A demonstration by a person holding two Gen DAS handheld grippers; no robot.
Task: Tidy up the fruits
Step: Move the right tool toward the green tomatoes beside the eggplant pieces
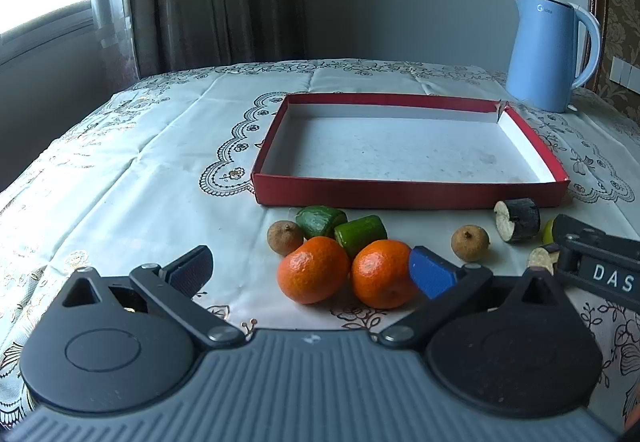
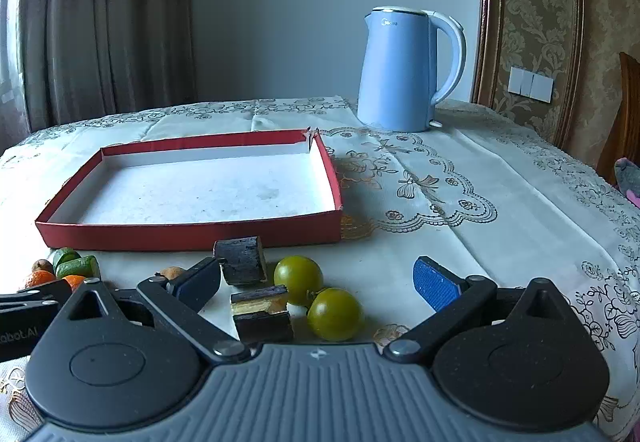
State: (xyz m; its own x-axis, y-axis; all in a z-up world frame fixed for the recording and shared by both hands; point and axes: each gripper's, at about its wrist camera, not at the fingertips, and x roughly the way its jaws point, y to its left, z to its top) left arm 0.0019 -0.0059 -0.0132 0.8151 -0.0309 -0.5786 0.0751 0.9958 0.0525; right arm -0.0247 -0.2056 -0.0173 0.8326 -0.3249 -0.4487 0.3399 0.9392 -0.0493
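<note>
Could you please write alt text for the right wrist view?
The open right claw hovers over two green tomatoes and dark eggplant chunks before an empty red tray; a blue kettle stands behind.

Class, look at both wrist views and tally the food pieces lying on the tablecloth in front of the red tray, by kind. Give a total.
Oranges: 2
Green cucumber pieces: 2
Small brown round fruits: 2
Dark-skinned pale-fleshed chunks: 2
Green round fruits: 2
Total: 10
The red tray holds none.
</note>
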